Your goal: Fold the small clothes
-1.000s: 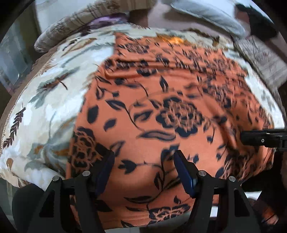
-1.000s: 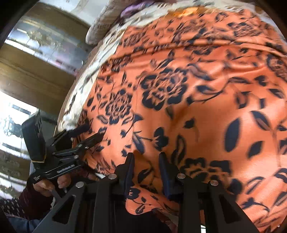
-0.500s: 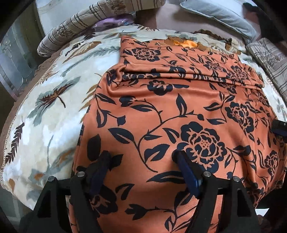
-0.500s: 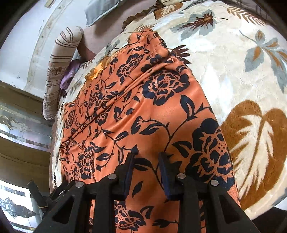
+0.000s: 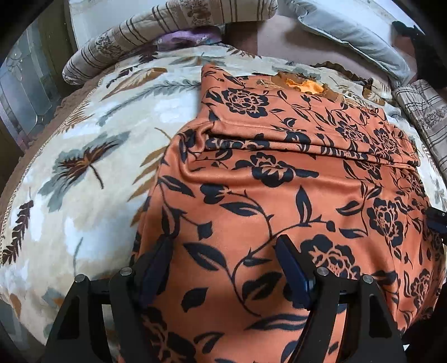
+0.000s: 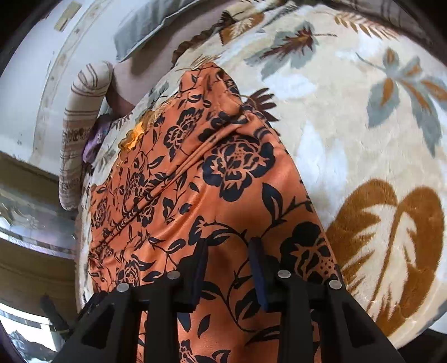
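Cream leaf-print blanket [image 5: 83, 173] covered the bed. Striped bolster [image 5: 167, 36] lay at the far edge, something purple [image 5: 192, 36], maybe cloth, tucked beneath it; grey pillow [image 5: 352, 36] near.

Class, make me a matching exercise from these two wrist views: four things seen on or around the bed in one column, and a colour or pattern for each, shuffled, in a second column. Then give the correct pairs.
Column 1
1. garment
2. blanket
3. bolster
4. pillow

Column 2
A. plain pale grey-blue
B. orange with black flowers
C. beige with brown stripes
D. cream with grey and brown leaves

Pairs: 1-B, 2-D, 3-C, 4-A
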